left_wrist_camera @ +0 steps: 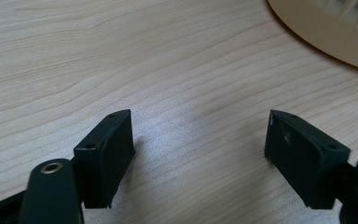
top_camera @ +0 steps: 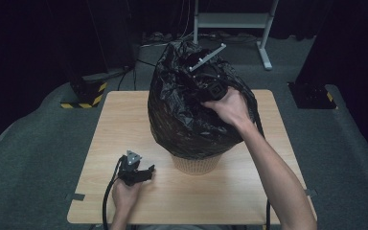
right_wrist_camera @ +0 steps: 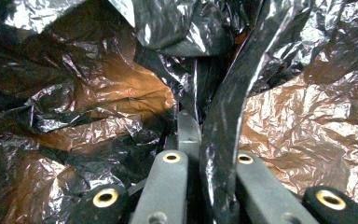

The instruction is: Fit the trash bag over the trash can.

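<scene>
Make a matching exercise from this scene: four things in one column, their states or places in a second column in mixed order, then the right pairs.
Things:
1. left gripper
2. right gripper
3. black bag
4. basket

States or places:
A. draped over the basket, hiding most of it
B. open, low over the bare table
C. shut on a fold of black plastic
D. standing on the table, its base showing below the plastic

Pairs: 1-B, 2-C, 3-A, 4-D
</scene>
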Demonstrator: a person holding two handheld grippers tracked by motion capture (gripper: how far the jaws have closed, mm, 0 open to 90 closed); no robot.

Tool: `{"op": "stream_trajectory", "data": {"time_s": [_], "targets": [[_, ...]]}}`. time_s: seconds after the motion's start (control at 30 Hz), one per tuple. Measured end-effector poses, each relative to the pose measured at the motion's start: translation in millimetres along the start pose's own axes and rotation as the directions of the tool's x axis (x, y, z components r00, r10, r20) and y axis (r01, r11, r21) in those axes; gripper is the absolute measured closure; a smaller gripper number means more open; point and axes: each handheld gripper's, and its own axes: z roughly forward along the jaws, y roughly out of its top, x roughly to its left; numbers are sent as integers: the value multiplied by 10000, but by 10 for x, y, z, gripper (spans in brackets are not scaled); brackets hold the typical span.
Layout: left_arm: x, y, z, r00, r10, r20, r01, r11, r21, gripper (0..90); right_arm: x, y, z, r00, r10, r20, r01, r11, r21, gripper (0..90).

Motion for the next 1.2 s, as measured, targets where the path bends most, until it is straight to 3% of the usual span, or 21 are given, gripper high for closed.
{"op": "stream_trajectory", "data": {"time_s": [1.2], "targets": [[0,-1,0,10000,-1,-7,1,10000,-4,239,-18,-19,242,9997,75,-242,-61,9984,556,887]]}}
